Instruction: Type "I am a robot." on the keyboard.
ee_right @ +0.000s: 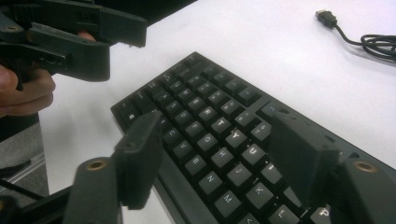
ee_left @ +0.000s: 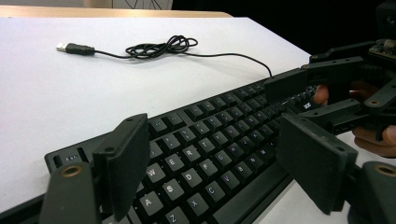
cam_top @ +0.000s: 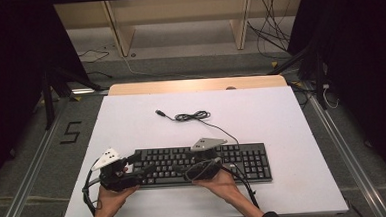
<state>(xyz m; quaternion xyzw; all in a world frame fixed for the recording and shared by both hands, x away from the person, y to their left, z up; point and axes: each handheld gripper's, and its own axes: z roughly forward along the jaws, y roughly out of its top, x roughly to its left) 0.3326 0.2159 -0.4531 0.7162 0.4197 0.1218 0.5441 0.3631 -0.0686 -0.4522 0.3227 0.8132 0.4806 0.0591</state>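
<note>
A black keyboard (cam_top: 244, 161) lies across the near part of the white tabletop (cam_top: 281, 119). Its cable (cam_top: 191, 116) runs back to a loose coil and ends in a USB plug (cam_top: 159, 112). My left gripper (cam_top: 139, 164) hovers at the keyboard's left end, jaws open and pointing right. In the left gripper view its jaws (ee_left: 210, 140) straddle the letter keys (ee_left: 191, 177) with nothing gripped. My right gripper (cam_top: 181, 164) stands over the keyboard's middle, open, pointing left. In the right gripper view its jaws (ee_right: 215, 135) frame the keys (ee_right: 219, 126), and the left gripper (ee_right: 123, 44) faces it.
The tabletop's wooden far edge (cam_top: 195, 85) lies beyond the coil (ee_left: 161, 46). Bare white surface spreads behind and right of the keyboard. Wooden frame legs (cam_top: 119, 34) and loose floor cables (cam_top: 272, 39) stand beyond the table. A "5" mark (cam_top: 71, 132) sits on the floor at left.
</note>
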